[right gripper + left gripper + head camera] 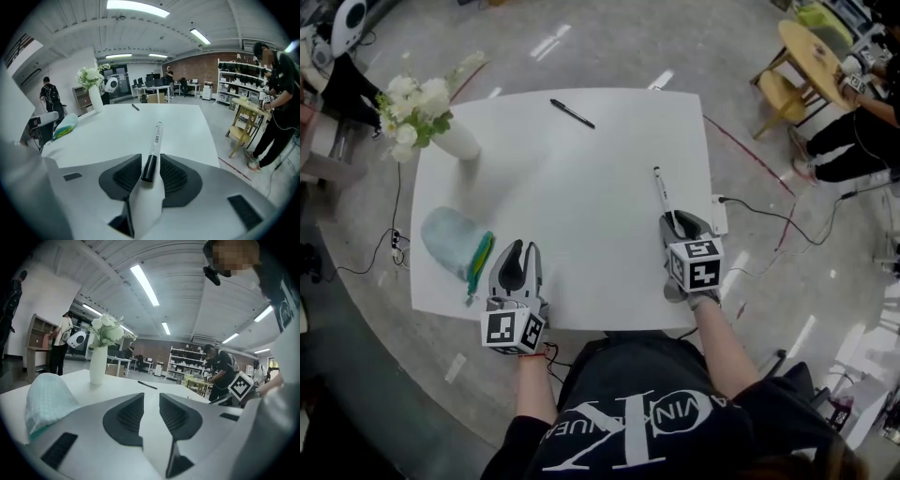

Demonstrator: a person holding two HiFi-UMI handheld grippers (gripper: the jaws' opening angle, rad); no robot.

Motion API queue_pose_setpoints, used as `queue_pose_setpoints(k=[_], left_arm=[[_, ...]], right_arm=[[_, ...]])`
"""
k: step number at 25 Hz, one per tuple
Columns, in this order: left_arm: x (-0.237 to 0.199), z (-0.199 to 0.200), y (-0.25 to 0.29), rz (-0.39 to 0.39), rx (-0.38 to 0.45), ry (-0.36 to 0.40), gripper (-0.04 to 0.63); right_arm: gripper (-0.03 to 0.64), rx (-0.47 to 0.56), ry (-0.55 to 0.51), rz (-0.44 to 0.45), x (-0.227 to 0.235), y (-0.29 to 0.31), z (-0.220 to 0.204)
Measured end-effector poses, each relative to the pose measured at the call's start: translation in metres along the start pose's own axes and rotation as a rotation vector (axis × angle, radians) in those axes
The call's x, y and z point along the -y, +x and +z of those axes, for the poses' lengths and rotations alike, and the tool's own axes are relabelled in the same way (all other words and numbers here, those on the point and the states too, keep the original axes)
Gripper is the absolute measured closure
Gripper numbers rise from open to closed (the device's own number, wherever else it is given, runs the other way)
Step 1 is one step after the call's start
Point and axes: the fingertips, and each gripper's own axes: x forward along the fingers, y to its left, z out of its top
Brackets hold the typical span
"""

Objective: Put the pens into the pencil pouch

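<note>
A white marker with a black cap [663, 192] lies on the white table [581, 187] near its right edge. My right gripper [679, 223] is over its near end. In the right gripper view the cap [149, 166] lies between the jaws, with small gaps to the pads, so the gripper [151, 158] is open. A black pen [572, 113] lies at the table's far side. The pale blue pouch [453, 242] with a green zip rests at the left. Just right of it, my left gripper [517, 265] stands open and empty [151, 398].
A white vase of flowers [450, 136] stands at the far left corner. A white power block [719, 214] with a cable sits on the right edge. Off the table at the far right are a round wooden table [811, 52], a stool and a person.
</note>
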Motion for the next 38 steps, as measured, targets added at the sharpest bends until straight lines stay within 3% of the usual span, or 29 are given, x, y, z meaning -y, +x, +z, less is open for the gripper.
queue_pose_setpoints(k=[6, 12, 18, 26, 33, 38], left_arm=[[-0.001, -0.011, 0.007, 0.005, -0.031, -0.009, 0.499], [-0.005, -0.013, -0.004, 0.037, -0.038, -0.002, 0.499], [-0.020, -0.014, -0.032, 0.102, -0.022, -0.009, 0.499], [-0.065, -0.022, -0.089, 0.250, -0.025, -0.038, 0.499], [-0.108, -0.038, -0.123, 0.339, -0.076, -0.030, 0.499], [-0.134, -0.047, -0.131, 0.357, -0.125, -0.016, 0.491]], right_arm=[[0.534, -0.056, -0.091, -0.017, -0.004, 0.008, -0.005], [0.537, -0.016, -0.099, 0.066, -0.021, 0.004, 0.004], [0.537, -0.009, -0.139, 0.198, -0.075, 0.002, 0.007], [0.537, -0.057, -0.260, 0.382, -0.160, 0.007, 0.003], [0.537, -0.117, -0.345, 0.528, -0.240, 0.012, -0.015], [0.535, -0.148, -0.408, 0.575, -0.283, 0.015, -0.021]])
